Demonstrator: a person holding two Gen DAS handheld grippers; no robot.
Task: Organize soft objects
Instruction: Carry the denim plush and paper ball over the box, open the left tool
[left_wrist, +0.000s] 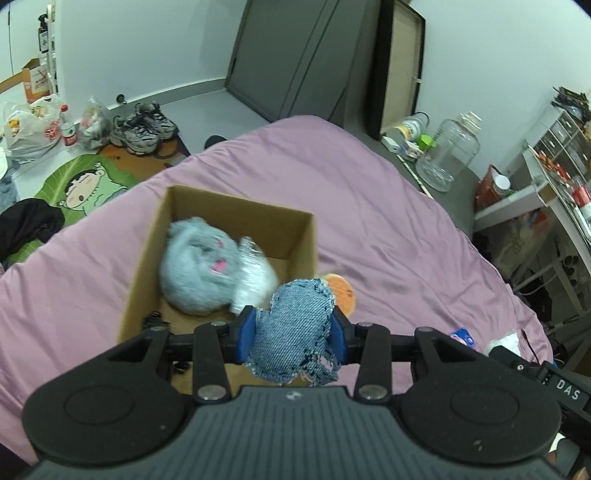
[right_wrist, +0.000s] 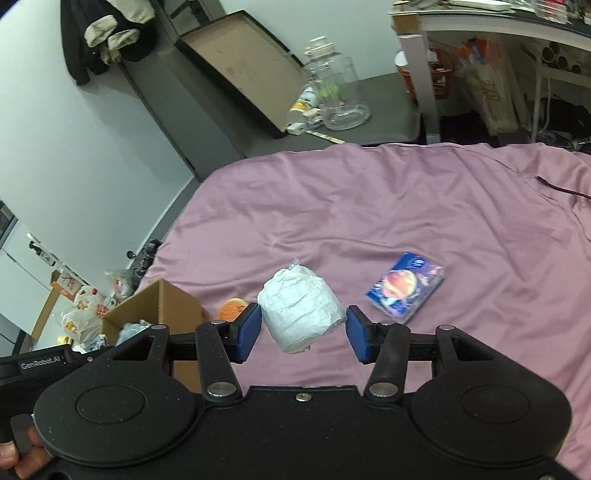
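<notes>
The left gripper (left_wrist: 291, 328) is clamped on a denim pouch (left_wrist: 295, 332), its blue pads pressed into both sides, and holds it just above the near right corner of the box (left_wrist: 236, 206). The box sits on the pink bed (left_wrist: 369, 206). Inside it lie a grey plush (left_wrist: 195, 266) and a crinkled clear bottle (left_wrist: 251, 273) — both blurred, so I cannot say exactly how they rest. An orange toy (left_wrist: 341, 291) lies on the sheet just beside the box's right wall.

The right gripper (right_wrist: 303, 334) is spread wide around a white paper roll (right_wrist: 299, 310). The left pad (right_wrist: 249, 332) looks close to touching the roll, the right one stands clear of it, so nothing is gripped there yet. A blue tissue pack (right_wrist: 404, 288) lies near the roll on its right, and the box shows at the lower left of that view.

The step in hand seems to be dropping the pouch into the box. That calls for carrying it a little further over the opening — it hangs close to the rim — and then letting the pads part. The right side is likely set to close on the roll next; being soft, it should need only a light squeeze.
</notes>
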